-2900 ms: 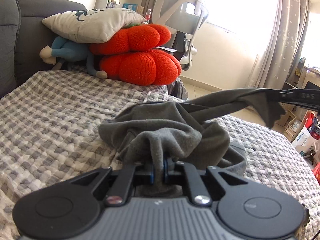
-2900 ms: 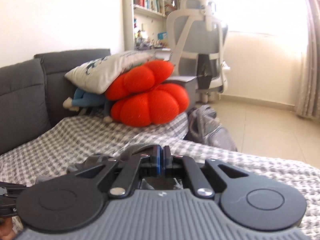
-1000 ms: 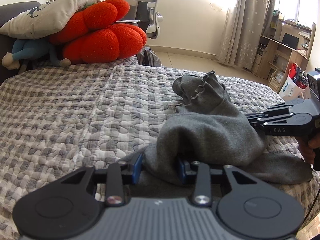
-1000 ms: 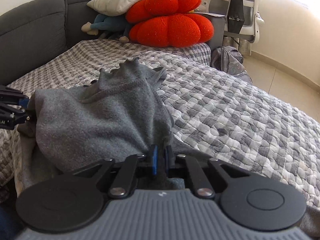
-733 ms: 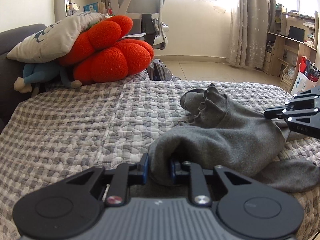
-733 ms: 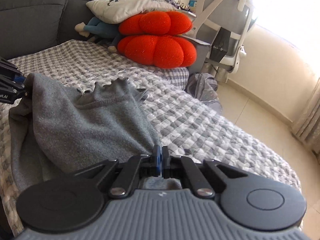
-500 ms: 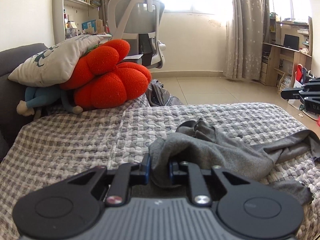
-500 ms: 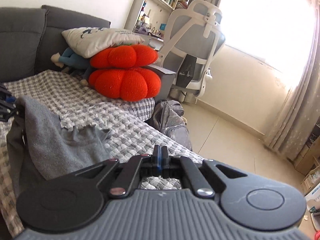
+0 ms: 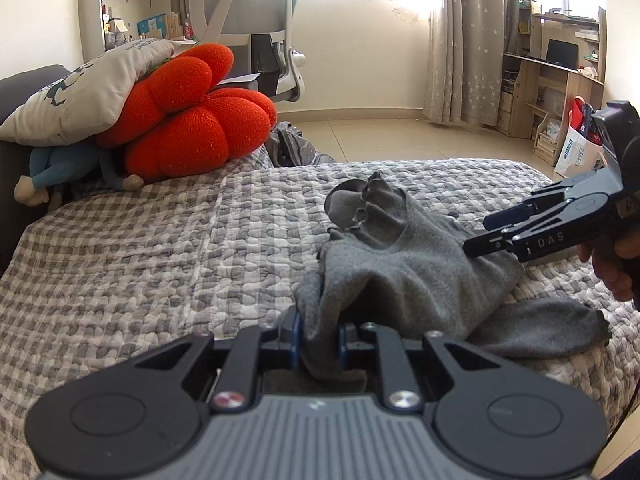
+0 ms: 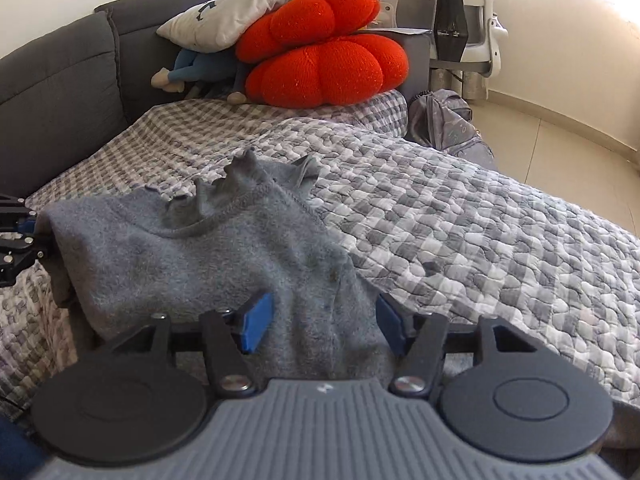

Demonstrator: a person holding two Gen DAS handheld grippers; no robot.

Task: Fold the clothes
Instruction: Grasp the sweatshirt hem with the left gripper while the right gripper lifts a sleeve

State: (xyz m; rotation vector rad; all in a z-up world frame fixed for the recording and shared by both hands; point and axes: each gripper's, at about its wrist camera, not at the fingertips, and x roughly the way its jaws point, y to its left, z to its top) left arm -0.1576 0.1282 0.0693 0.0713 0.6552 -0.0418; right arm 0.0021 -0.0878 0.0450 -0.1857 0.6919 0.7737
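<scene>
Left tongs clenching a bunched fold of the grey garment at its near edge. Right tongs spreading apart, blue pads standing clear of the cloth lying between them. Garment lying crumpled on the checked quilt of the bed, ruffled edge sticking up. Farther back, orange cushions sitting under a pale pillow against the dark headboard.

The gray fuzzy sweater lies bunched in a soft heap on the checked bed, collar up.
</scene>
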